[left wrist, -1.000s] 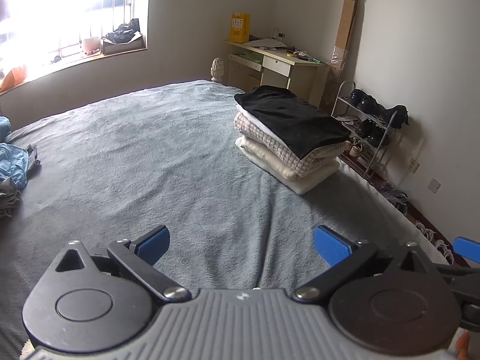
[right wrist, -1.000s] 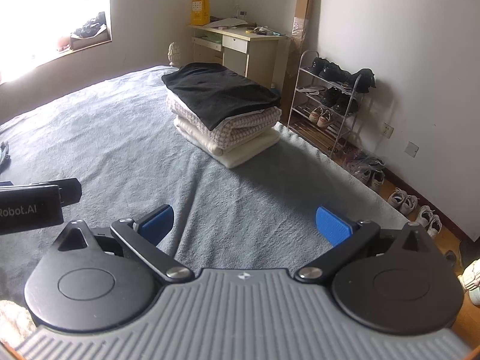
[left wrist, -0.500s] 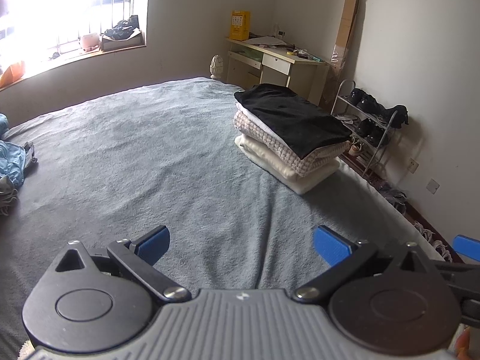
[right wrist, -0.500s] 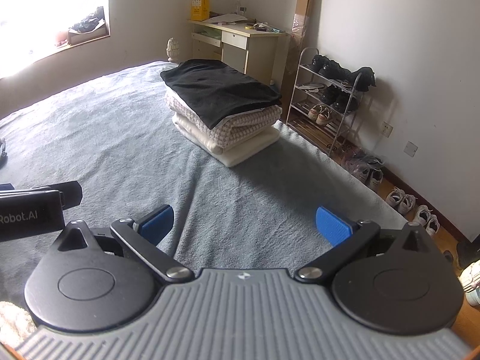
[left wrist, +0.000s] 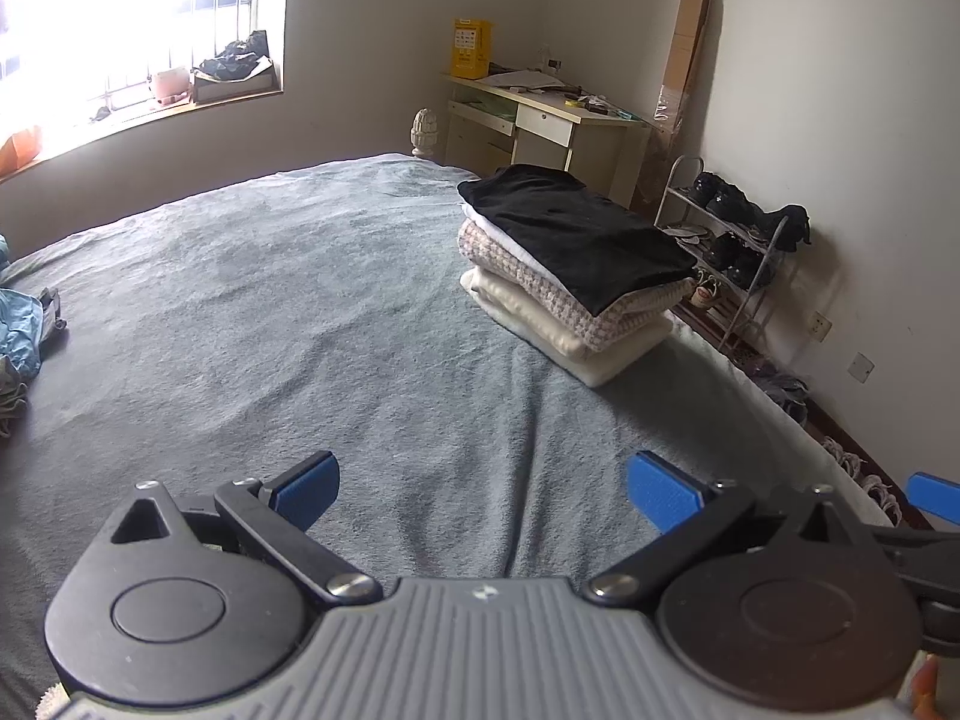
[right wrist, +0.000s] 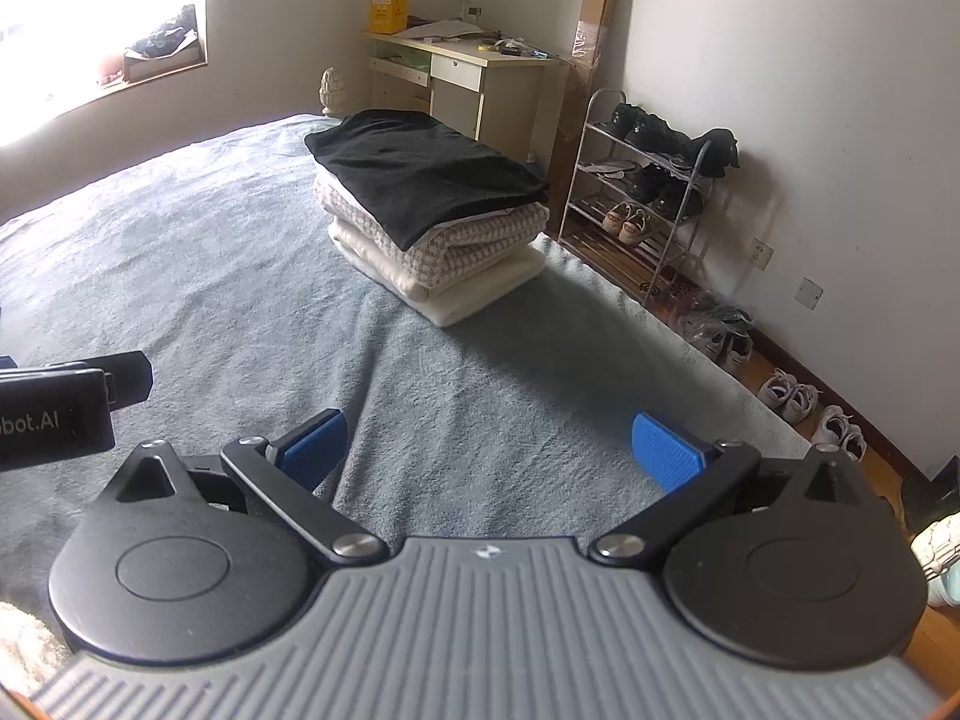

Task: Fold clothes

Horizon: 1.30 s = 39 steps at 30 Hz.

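Note:
A stack of folded clothes (left wrist: 576, 264) (right wrist: 426, 204) sits on the far right part of the grey bed cover (left wrist: 270, 312) (right wrist: 180, 252): a black garment on top, a pinkish knit under it, cream pieces at the bottom. My left gripper (left wrist: 483, 489) hovers open over bare cover, well short of the stack, holding nothing. My right gripper (right wrist: 489, 450) is open too, empty, also nearer than the stack. A heap of unfolded blue and grey clothes (left wrist: 21, 330) lies at the left edge of the left wrist view.
A desk (left wrist: 540, 126) (right wrist: 462, 84) stands beyond the bed's far corner. A shoe rack (left wrist: 732, 246) (right wrist: 648, 180) lines the right wall, with loose shoes (right wrist: 798, 402) on the floor. The left gripper's body (right wrist: 66, 408) shows at the right wrist view's left edge.
Both views have drifted slightly; the stack and desk sit a little higher and the blue heap has slid further off the left edge. Both grippers stay open.

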### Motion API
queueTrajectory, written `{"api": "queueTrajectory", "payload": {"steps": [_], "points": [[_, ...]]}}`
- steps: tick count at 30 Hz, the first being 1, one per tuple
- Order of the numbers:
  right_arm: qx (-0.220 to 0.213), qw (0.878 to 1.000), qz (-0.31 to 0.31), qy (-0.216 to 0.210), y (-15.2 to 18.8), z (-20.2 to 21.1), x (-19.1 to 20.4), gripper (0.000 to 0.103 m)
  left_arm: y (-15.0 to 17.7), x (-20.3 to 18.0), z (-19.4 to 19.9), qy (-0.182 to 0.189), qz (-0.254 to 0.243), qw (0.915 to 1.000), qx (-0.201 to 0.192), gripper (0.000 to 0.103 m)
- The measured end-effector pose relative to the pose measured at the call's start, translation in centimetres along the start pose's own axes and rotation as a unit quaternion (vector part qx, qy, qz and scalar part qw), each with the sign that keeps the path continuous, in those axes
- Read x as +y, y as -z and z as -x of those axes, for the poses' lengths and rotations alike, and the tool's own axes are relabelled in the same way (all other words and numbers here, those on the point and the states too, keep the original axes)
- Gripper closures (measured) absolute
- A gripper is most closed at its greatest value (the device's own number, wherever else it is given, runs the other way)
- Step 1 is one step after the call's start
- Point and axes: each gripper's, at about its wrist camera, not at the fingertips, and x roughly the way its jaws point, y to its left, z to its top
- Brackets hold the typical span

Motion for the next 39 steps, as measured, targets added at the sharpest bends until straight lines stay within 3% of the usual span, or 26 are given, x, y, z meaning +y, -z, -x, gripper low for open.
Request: {"api": "queueTrajectory", "payload": {"steps": [39], "points": [[0.010, 1.000, -0.007, 0.003, 0.35, -0.72, -0.43, 0.001, 0.15, -0.28, -0.57, -0.003, 0.003, 1.0000, 0.008, 0.000]]}}
